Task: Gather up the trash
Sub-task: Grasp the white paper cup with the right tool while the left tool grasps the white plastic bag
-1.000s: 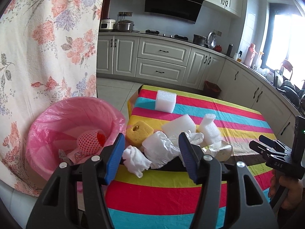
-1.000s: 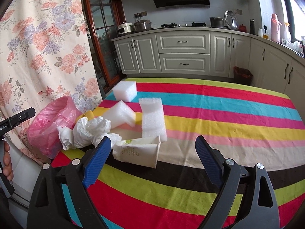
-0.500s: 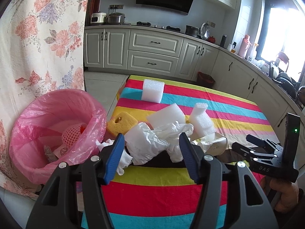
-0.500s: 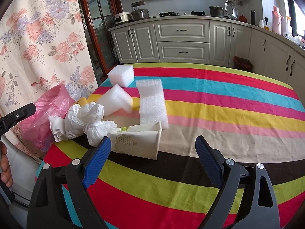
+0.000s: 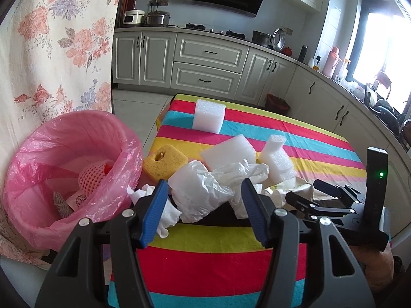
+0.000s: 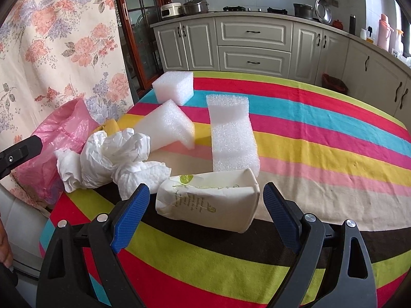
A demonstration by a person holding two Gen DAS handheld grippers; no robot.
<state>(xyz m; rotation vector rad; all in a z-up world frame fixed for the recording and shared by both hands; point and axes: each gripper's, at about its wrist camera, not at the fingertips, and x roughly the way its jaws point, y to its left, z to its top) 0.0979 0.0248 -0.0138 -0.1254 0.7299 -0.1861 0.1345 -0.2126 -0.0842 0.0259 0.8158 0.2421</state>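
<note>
left gripper (image 5: 204, 210) wide, at crumpled plastic (image 5: 197, 190) | right gripper (image 6: 205, 215) wide (empty), around paper cup (image 6: 208, 200)

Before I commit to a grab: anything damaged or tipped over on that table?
Yes: the paper cup lies crushed on its side between the open right gripper fingers. Crumpled tissues sprawl beside it.
</note>
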